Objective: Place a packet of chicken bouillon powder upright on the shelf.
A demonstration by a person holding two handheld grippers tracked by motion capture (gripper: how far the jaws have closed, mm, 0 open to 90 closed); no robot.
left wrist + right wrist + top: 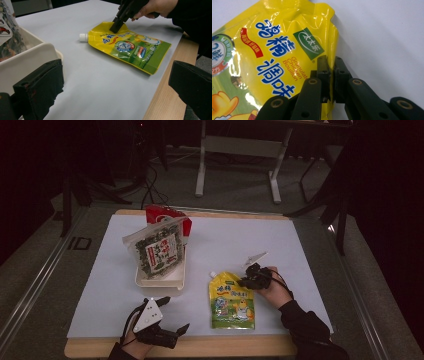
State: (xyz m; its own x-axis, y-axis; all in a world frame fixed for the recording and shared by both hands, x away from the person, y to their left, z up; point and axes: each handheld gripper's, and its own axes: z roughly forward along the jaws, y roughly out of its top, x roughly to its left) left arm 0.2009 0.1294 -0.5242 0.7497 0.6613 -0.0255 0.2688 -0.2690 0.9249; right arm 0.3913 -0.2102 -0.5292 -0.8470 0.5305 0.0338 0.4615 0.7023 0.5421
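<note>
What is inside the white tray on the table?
The white tray holds a clear seaweed snack bag, standing tilted. A red package rises behind it. The bag covers the tray's floor, so anything beneath it is hidden.

One yellow pouch (231, 301), one white tray (161, 281), one seaweed bag (159, 251), one red packet (167, 213).

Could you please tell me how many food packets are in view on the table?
3: a yellow pouch flat near the front edge, a seaweed bag standing in the white tray, and a red packet behind it. Others may be hidden.
</note>
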